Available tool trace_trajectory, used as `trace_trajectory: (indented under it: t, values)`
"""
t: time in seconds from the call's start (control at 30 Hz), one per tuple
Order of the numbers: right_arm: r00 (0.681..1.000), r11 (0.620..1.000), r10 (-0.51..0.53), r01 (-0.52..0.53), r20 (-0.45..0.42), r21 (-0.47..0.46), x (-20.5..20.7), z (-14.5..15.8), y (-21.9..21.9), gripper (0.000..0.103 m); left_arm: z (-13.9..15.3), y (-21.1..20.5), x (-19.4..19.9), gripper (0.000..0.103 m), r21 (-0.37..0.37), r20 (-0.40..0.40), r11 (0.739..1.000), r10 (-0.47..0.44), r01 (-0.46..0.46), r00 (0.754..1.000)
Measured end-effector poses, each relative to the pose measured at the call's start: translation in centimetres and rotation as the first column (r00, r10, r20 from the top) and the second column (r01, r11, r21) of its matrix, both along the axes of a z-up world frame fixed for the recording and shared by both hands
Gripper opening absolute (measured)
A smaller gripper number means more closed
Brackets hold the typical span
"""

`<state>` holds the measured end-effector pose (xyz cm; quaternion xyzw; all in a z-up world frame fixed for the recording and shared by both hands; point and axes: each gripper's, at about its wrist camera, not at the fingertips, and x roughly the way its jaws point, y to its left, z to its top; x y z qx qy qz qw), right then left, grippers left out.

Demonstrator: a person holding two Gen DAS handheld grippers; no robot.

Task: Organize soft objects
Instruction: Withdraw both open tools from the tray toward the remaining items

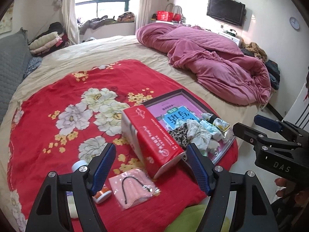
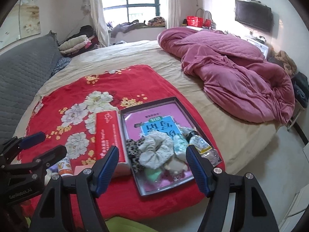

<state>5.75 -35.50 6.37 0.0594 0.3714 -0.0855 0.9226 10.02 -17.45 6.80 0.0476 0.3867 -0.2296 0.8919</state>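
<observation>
- My left gripper: fingers spread wide, nothing btwn them; hovers over near edge of red floral blanket.
- Small bottle near left, pink packet just right of it.
- Red tissue pack center, touching tray's left wall.
- Tray right: cream scrunchie, leopard scrunchie bunched at near end.
- My right gripper: released, hangs above tray's near end.
</observation>
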Motion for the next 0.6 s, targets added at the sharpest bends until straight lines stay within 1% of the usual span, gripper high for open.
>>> trace_trajectory:
  t: [0.2,0.4,0.53,0.6]
  values:
    - [0.999,0.999,0.050,-0.050,0.005,-0.003,-0.1,0.3,3.0,0.071,-0.1,2.8,-0.7,0.077,0.007,-0.003,1.000,0.031,-0.030,1.000]
    - [0.993,0.993,0.118,-0.118,0.004,-0.002,-0.1,0.2,6.6,0.071,-0.6,6.6,-1.1,0.077,0.021,-0.014,0.996,0.083,-0.083,0.996]
    - [0.988,0.988,0.153,-0.153,0.003,-0.020,-0.2,0.2,8.9,0.071,-0.7,8.7,-1.5,0.077,0.018,-0.014,0.993,0.119,-0.119,0.993]
    - [0.984,0.984,0.176,-0.176,-0.007,-0.013,-0.1,0.1,9.8,0.071,-0.7,9.8,-1.8,0.077,0.018,-0.013,0.991,0.135,-0.135,0.991]
